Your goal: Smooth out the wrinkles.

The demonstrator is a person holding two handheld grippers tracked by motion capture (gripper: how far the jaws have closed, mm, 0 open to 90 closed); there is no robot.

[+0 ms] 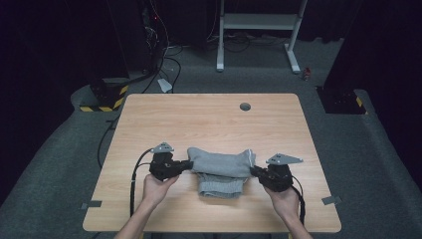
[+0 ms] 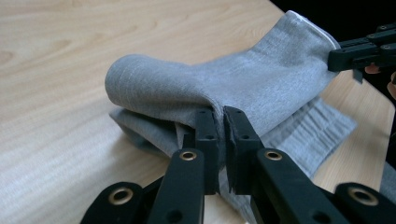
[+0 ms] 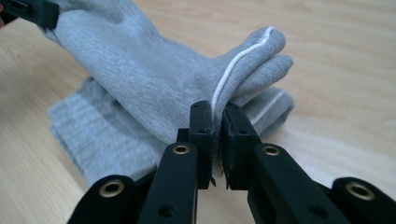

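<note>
A grey garment (image 1: 221,169) lies folded on the wooden table (image 1: 209,119), near the front edge. Its upper layer is held taut between both grippers. My left gripper (image 1: 188,164) is shut on the garment's left end; in the left gripper view the jaws pinch the grey cloth (image 2: 243,84) at my left gripper (image 2: 219,116). My right gripper (image 1: 255,171) is shut on the right end, where a white seam runs along the fold (image 3: 243,56) just above my right gripper (image 3: 215,112). A ribbed cuff (image 1: 219,188) of the lower layer rests flat on the table.
A small grey round plug (image 1: 245,106) sits in the tabletop at the back. Bits of grey tape (image 1: 92,204) mark the front corners. Behind the table stand a white frame (image 1: 259,30) and cables (image 1: 164,59) on the carpet.
</note>
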